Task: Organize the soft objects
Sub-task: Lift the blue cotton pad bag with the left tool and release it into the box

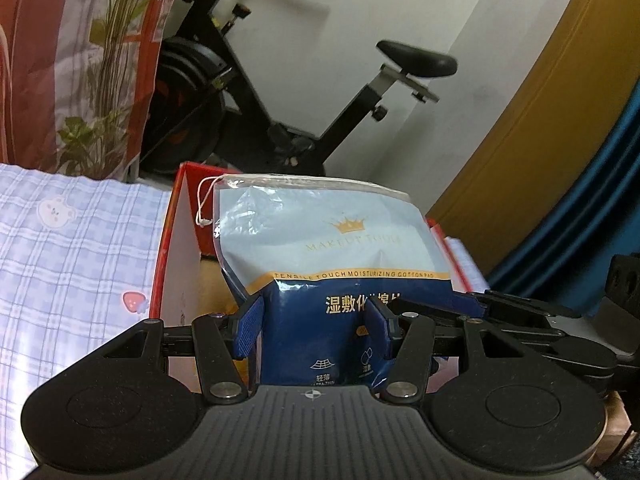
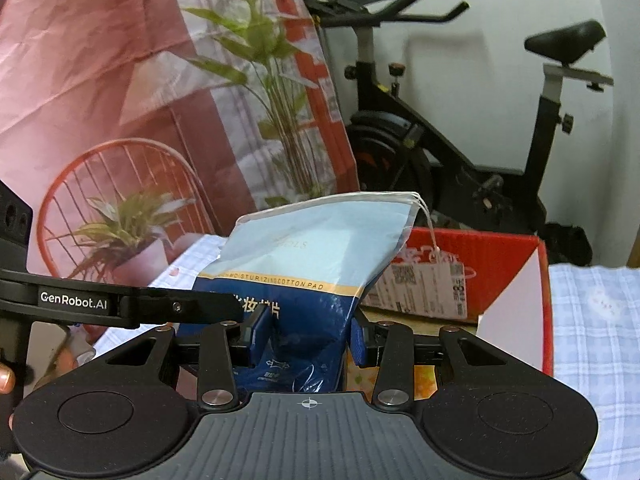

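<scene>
A blue and pale-blue drawstring bag of cotton pads [image 1: 320, 232] stands upright between both grippers, over the open red cardboard box [image 1: 176, 216]. My left gripper [image 1: 316, 316] is shut on the bag's dark lower part, its blue pads pressing both sides. In the right wrist view the same bag [image 2: 312, 248] is seen from its other face, with my right gripper [image 2: 308, 332] shut on its lower part too. The right gripper [image 1: 520, 312] reaches in from the right in the left wrist view; the left gripper [image 2: 200, 308] comes in from the left in the right wrist view.
The red box [image 2: 500, 256] sits on a bed with a blue checked sheet [image 1: 72, 248]. A black exercise bike [image 1: 280, 100] stands behind against a white wall. A large printed plant-pattern bag [image 2: 160, 100] rises beside the bed. A wooden door [image 1: 520, 140] is at right.
</scene>
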### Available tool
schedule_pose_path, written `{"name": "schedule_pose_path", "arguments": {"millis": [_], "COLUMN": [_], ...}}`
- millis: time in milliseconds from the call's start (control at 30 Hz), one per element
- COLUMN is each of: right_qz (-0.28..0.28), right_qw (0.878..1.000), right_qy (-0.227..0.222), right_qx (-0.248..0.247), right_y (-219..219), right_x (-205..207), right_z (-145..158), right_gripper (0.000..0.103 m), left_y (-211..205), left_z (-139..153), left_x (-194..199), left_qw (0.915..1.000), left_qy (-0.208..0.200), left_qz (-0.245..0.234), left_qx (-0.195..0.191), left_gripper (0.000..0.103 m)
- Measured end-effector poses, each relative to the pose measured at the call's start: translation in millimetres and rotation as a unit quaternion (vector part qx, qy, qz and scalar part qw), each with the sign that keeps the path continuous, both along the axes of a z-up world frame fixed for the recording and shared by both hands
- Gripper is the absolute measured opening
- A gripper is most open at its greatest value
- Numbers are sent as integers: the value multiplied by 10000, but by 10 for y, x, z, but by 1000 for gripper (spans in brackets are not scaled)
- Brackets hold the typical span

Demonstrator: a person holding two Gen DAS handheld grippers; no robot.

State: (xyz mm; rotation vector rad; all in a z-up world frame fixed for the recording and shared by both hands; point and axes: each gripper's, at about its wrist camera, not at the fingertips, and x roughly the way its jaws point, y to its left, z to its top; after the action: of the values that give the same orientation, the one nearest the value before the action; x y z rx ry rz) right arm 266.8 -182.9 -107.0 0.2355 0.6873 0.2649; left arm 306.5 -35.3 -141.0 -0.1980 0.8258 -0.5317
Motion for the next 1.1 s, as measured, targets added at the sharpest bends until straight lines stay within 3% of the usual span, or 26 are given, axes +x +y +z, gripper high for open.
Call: {"name": "schedule_pose_path", "arguments": {"millis": [333,567,633,700,967,1100], "right_qz": [-251,-462,-533,-551,-620,-696], "right_qw": [9975,9923,9911,9911,9919,9919], "right_qy": [665,1079,1070,1005,492,246], "right_qx": [39,-394,-581,-680,-994,-1037], "right_y": [38,102,120,135,166,185], "right_x": [147,121,70,17,-322,-545], "right_z": [-407,-511,-484,-430,-84,60], "right_gripper": [38,39,43,53,71,93], "left_y": [-97,-86,-84,-77,50,143], "left_z": [-209,-104,-49,3,247,321], "left_x": [65,-56,-115,-173,-513,-703], "left_qw": [9977,9961,9952,9944,9907,9892], "left_qy": [169,-113,-235,-324,-706,-854], "left_qz": [-175,-240,-242,-211,-28,105], "left_qx": [635,845,914,983,1164,1190], "left_gripper": [57,59,59,59,66,76]}}
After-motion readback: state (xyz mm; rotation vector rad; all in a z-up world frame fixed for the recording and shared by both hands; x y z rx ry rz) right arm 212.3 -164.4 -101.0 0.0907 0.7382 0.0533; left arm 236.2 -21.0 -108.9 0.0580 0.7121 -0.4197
